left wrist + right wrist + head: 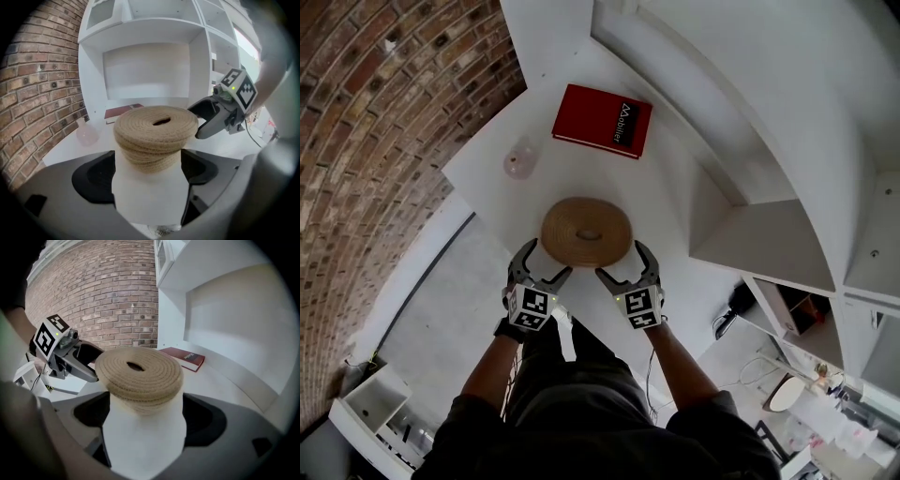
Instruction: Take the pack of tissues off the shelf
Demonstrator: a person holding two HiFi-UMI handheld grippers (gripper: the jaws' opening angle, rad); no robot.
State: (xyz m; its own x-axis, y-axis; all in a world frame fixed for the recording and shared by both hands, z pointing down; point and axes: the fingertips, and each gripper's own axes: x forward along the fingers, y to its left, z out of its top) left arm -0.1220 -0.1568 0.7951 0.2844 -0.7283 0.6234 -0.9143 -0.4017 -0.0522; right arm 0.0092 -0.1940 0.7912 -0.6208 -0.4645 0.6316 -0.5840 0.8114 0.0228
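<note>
A round tissue holder (pixel 587 232) of tan woven rope, with a slot in its top, stands on the white shelf surface (pixel 675 234). My left gripper (pixel 546 265) is open just in front of its near left side. My right gripper (pixel 623 262) is open at its near right side. In the left gripper view the holder (pixel 155 129) sits just beyond my open left gripper (pixel 147 178), and the right gripper (pixel 211 119) shows beside it. The right gripper view has the holder (pixel 140 373) ahead of my open right gripper (pixel 145 423). Neither gripper touches it.
A red book (pixel 602 120) lies flat behind the holder, near the back panel. A small pink glass vase (pixel 519 161) stands at the back left. A brick wall (pixel 375 112) runs along the left, and white shelf compartments (pixel 769 244) rise on the right.
</note>
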